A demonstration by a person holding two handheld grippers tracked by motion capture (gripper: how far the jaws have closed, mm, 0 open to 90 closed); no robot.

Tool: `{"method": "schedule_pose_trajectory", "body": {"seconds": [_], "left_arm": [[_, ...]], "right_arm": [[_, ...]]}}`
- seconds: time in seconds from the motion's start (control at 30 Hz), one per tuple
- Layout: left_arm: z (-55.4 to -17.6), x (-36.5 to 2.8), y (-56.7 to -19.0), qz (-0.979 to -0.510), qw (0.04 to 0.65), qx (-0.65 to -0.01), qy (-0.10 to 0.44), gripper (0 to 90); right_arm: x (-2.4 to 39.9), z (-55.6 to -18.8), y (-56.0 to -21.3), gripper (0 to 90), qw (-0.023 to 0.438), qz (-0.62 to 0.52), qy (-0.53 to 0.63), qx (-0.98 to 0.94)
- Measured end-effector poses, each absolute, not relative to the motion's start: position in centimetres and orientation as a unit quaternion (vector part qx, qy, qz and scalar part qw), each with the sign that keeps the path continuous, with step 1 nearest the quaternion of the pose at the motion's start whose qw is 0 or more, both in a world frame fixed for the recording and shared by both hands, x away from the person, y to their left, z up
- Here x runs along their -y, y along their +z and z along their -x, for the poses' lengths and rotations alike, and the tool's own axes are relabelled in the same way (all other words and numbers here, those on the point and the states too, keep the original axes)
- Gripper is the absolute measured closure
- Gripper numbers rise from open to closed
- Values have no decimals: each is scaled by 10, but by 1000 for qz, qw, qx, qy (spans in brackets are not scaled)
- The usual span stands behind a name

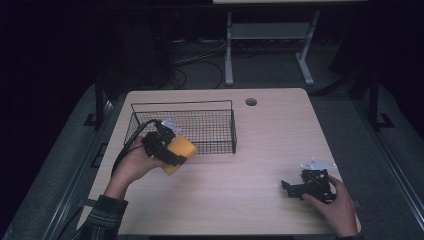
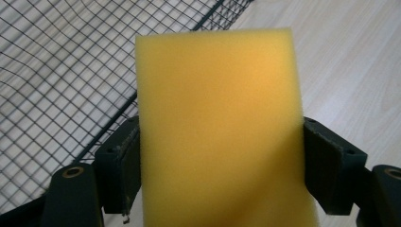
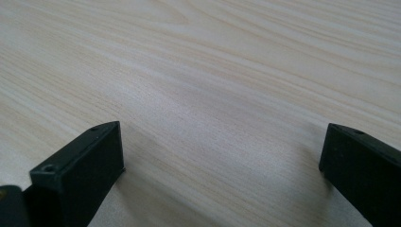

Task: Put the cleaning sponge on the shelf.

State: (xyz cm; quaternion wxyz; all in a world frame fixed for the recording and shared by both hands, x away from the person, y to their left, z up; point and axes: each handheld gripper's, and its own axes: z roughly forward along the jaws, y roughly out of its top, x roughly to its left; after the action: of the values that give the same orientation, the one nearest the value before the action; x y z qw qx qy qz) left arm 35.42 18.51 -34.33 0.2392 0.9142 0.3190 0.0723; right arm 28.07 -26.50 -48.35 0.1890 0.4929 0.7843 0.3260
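The left gripper (image 1: 172, 150) is clamped on a yellow rectangular foam sponge (image 1: 179, 154). In the left gripper view the sponge (image 2: 220, 132) stands between the two black jaws, which press against its two long sides, and it extends well beyond their tips. The person's left hand (image 1: 135, 162) holds this gripper above the light wood-grain table (image 1: 240, 200), at the near left corner of a black wire-mesh basket (image 1: 210, 131). From the high view the sponge sits just outside the basket's front wall, overlapping its lower left corner; whether it touches the wire cannot be told. The left gripper view shows the basket mesh (image 2: 61, 71) behind and to the left of the sponge, and bare table surface (image 2: 350, 61) to the right.

The right gripper (image 1: 295, 189) lies low near the table's near right edge, held by the person's right hand (image 1: 337, 205), well apart from the basket and sponge. In the right gripper view its jaws stand wide apart, with nothing between them but bare table surface (image 3: 213, 94).
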Motion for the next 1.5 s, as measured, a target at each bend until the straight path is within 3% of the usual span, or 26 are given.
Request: {"method": "schedule_pose_trajectory", "body": {"seconds": [1.5], "left_arm": [[-438,-244,-333,-865,233,-422,138,244]], "right_arm": [[265,-281,-484,0,188,-493,326,-784]]}}
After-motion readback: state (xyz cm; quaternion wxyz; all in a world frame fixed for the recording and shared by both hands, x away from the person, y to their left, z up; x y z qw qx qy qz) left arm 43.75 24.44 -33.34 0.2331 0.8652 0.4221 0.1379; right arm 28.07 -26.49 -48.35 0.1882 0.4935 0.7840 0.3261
